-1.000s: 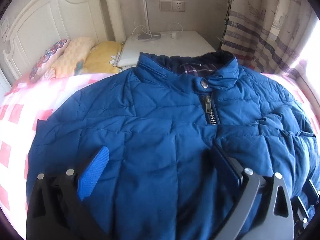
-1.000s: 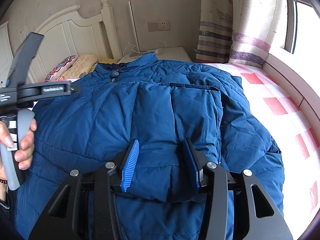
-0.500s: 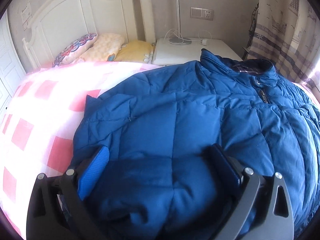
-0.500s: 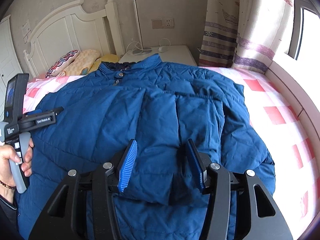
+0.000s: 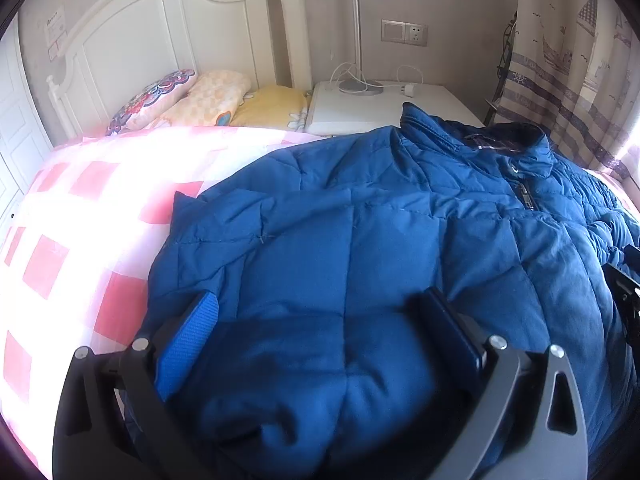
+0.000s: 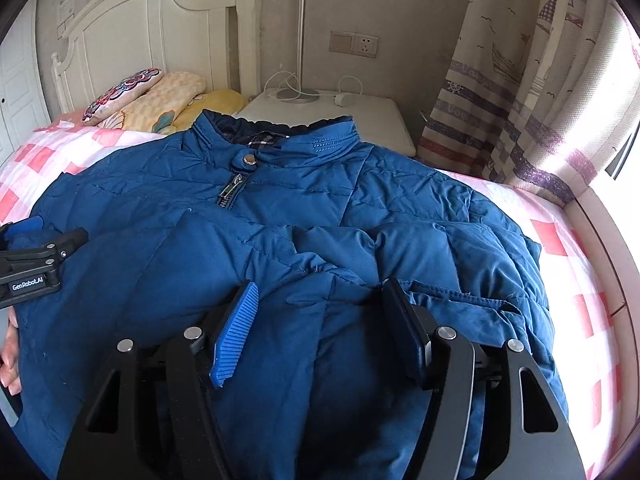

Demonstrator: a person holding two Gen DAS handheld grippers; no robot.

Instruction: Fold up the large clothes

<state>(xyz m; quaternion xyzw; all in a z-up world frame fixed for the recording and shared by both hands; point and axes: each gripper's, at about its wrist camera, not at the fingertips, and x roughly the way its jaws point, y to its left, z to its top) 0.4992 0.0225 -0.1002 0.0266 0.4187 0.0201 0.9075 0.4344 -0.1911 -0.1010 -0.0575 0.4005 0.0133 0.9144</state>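
A blue quilted jacket (image 5: 360,240) lies front-up on the pink checked bed, collar (image 6: 316,144) toward the headboard and zip closed. A sleeve is folded across its chest (image 6: 420,248). My left gripper (image 5: 318,300) stands wide open over the jacket's left side, padded fabric bulging between its fingers. My right gripper (image 6: 320,286) hovers low over the folded sleeve. Its jaws are opening, and cloth lies between them without being pinched. The left gripper (image 6: 40,248) shows at the left edge of the right wrist view, held by a hand (image 6: 10,344).
A white headboard (image 5: 180,40) and several pillows (image 5: 208,96) are at the bed's far end. Beside them stands a white nightstand (image 6: 360,120) with a lamp base and cable. Striped curtains (image 6: 520,100) hang on the right by a bright window ledge. Bare sheet (image 5: 72,240) lies left of the jacket.
My left gripper slid to the jacket's left edge, then held still. My right gripper shifted left toward the jacket's middle and its fingers spread wider, letting the sleeve fabric loose.
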